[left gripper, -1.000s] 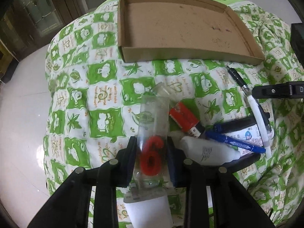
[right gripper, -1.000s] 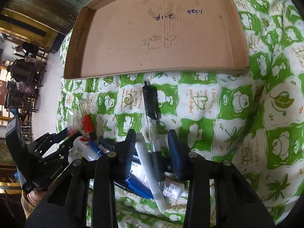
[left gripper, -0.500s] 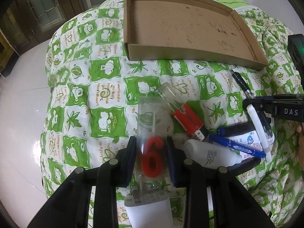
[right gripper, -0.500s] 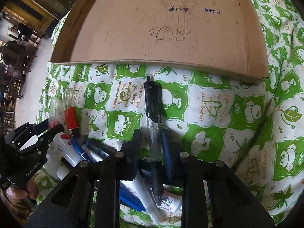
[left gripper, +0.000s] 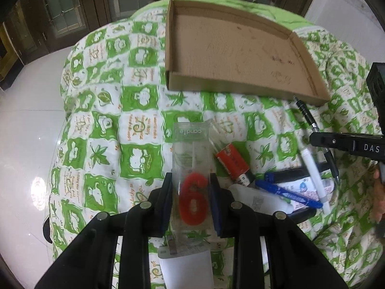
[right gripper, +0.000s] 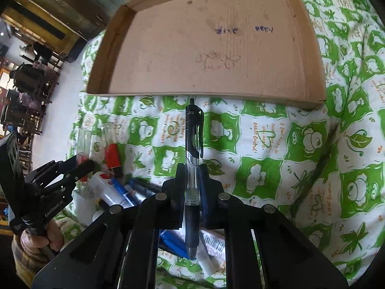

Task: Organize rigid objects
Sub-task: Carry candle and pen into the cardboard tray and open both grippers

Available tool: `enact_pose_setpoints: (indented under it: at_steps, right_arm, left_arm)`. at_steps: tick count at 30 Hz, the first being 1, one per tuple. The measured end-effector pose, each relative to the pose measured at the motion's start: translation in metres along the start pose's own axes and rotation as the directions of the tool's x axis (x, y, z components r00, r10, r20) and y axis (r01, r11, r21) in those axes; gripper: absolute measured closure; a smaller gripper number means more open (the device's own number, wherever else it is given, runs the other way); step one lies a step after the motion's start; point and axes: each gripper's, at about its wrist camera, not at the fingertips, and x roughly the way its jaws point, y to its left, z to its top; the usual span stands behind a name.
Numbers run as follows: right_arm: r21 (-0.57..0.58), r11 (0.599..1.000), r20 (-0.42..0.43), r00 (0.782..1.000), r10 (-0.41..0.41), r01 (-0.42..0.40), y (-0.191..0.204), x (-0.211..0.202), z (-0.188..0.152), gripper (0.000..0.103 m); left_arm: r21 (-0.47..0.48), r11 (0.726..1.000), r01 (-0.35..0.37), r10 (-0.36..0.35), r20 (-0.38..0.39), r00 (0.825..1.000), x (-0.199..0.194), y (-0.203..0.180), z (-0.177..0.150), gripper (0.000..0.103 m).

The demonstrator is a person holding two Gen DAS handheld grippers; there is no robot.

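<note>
My left gripper [left gripper: 191,193] is shut on a clear candle pack [left gripper: 192,168] with a red number 6, held above the green patterned cloth. My right gripper [right gripper: 191,177] is shut on a black click pen [right gripper: 192,159], its clip end pointing at the cardboard tray. The shallow cardboard tray [left gripper: 243,89] lies ahead in both views, seen also in the right wrist view [right gripper: 115,55]. The left gripper shows at the left of the right wrist view [right gripper: 81,166]; the right gripper's fingers [left gripper: 346,142] show at the right of the left wrist view.
A pile lies on the cloth: a red lighter [left gripper: 232,162], a white bottle [left gripper: 262,201], a blue pen [left gripper: 286,192], a white pen [left gripper: 312,175]. A white charger [left gripper: 186,267] sits under my left gripper. The bed edge and white floor [left gripper: 26,130] lie left.
My right gripper has closed on the black pen and lifted it off the pile. My left gripper, still holding the candle pack, has risen and drawn closer to the tray.
</note>
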Motion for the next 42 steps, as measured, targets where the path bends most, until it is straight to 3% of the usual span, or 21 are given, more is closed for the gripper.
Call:
enact_pose_setpoints:
  at_steps: [12,20,26,33,38,42]
  right_arm:
    - [-0.045,0.999,0.071,0.997,0.017,-0.014,0.003,-0.049,0.01,0.093]
    - [-0.029,1.0,0.117,0.993,0.01,-0.006,-0.003,-0.068,0.045,0.093]
    - [0.004,1.0,0.193,0.981,0.023,-0.024,-0.018,-0.084,0.081,0.093]
    - [0.09,0.993,0.256,0.965,0.056,-0.082,-0.038,-0.067,0.118,0.093]
    - [0.058,0.998,0.287,0.957,-0.037,0.021,-0.032,-0.041,0.136,0.093]
    - [0.053,0.998,0.255,0.966,-0.041,0.029,-0.035,-0.024,0.136,0.093]
  left_arm:
    - [0.006,0.999,0.038,-0.039,0.051,0.998,-0.031,-0.002,0.025,0.076]
    - [0.046,0.996,0.075,-0.078,0.069,0.995,-0.03,-0.031,0.066,0.075]
    - [0.056,0.996,0.065,-0.069,0.059,0.996,-0.014,-0.049,0.088,0.075]
    - [0.031,0.999,0.031,-0.032,0.048,0.998,0.013,-0.055,0.123,0.075]
    - [0.029,1.0,0.004,-0.005,0.043,0.999,0.028,-0.055,0.139,0.075]
    - [0.034,0.999,-0.009,0.008,0.032,0.999,0.039,-0.052,0.142,0.075]
